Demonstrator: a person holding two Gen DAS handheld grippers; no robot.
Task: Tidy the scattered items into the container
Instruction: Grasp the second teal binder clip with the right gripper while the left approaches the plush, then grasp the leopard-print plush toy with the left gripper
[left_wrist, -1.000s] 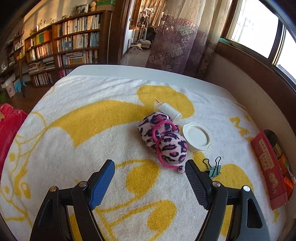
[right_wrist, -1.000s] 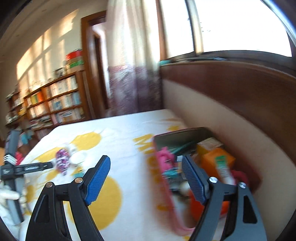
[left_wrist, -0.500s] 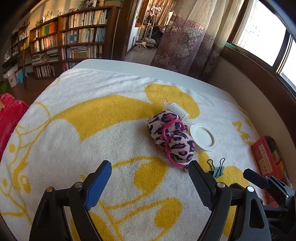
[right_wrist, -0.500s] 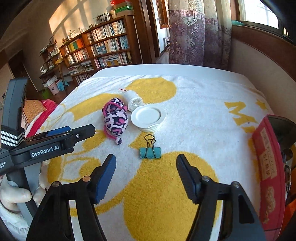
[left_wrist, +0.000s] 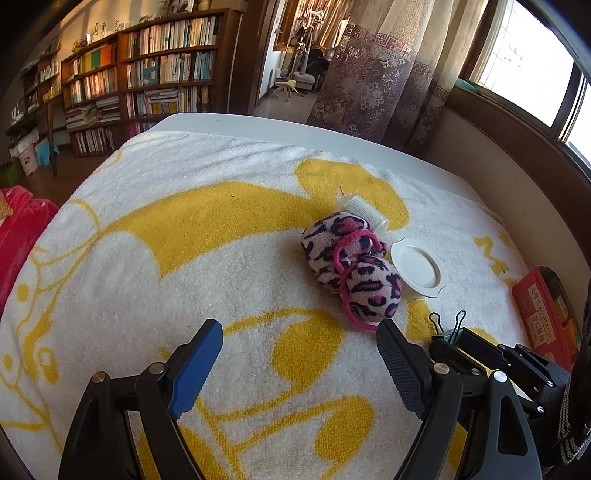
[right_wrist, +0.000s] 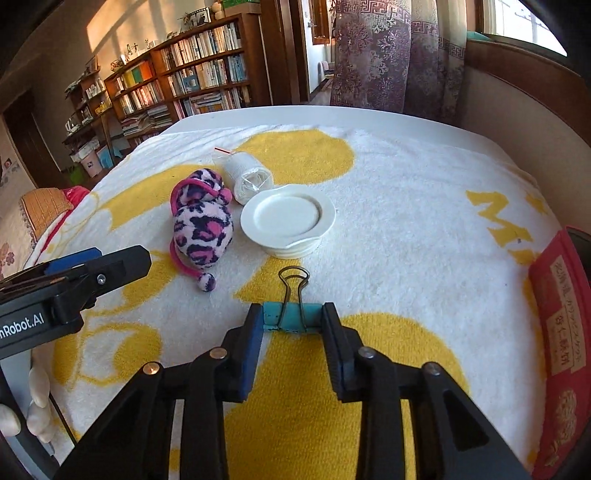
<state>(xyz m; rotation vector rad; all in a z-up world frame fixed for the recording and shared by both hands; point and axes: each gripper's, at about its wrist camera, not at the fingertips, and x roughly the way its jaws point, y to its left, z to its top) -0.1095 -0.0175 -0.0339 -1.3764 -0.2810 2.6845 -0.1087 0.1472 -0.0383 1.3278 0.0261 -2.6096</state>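
Right tongs (right_wrist: 291, 325): we see them closing on the teal binder clip (right_wrist: 291, 318), one pad against each end of its body; the clip lies on the towel with its wire handles pointing away from us.
Left tongs (left_wrist: 297, 352): we hold them wide, with nothing between the pads, above a bare yellow-and-white patch of towel.
Left tongs, from the right-wrist view: we see them at the left edge (right_wrist: 92, 266), well to the left of the clip, with a gloved hand (right_wrist: 35, 402) below them.
Plush toy (left_wrist: 352, 273): pink leopard print with a pink cord, lying just beyond the left tongs, left of the lid.
White lid (right_wrist: 288, 216): round, rim up, just beyond the clip and just beside the toy.
White roll (right_wrist: 247, 177): wrapped in clear plastic, behind the toy and touching the lid's far edge as far as we can tell.
Container (right_wrist: 583, 243): at the right edge of the counter, well apart from the clip; a red box (right_wrist: 561, 306) with printed characters stands along its near side.
Towel (right_wrist: 388, 192): white with yellow shapes, covering the counter (right_wrist: 332, 114).
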